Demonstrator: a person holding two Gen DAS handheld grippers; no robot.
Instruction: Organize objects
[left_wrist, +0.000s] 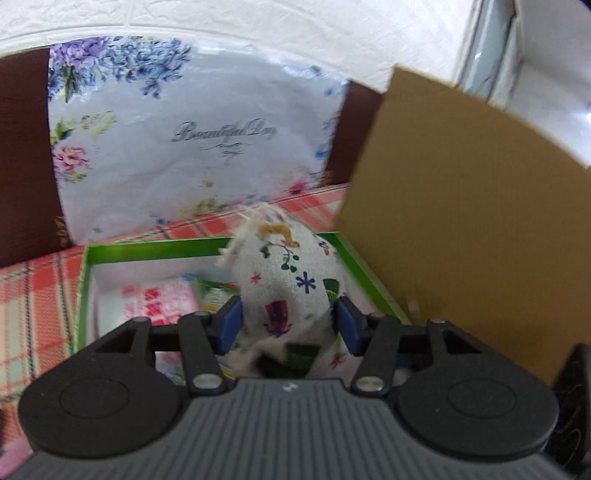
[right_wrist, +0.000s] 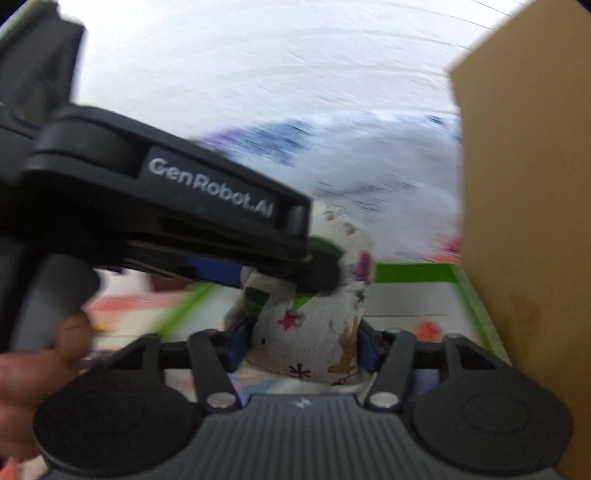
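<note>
A small white cloth pouch (left_wrist: 288, 291) printed with coloured stars and flowers is held over a green-rimmed box (left_wrist: 155, 249). My left gripper (left_wrist: 288, 323) is shut on one end of the pouch. My right gripper (right_wrist: 301, 345) is shut on the other end of the same pouch (right_wrist: 306, 332). In the right wrist view the left gripper's black body crosses from the upper left, its fingers (right_wrist: 321, 275) pinching the pouch's upper part. The box holds a pink checked item (left_wrist: 155, 301).
A brown cardboard flap (left_wrist: 461, 206) stands close on the right, also in the right wrist view (right_wrist: 524, 221). A floral bag (left_wrist: 184, 147) leans against the wall behind. A red plaid cloth (left_wrist: 33, 295) covers the table. A hand (right_wrist: 37, 369) grips the left gripper's handle.
</note>
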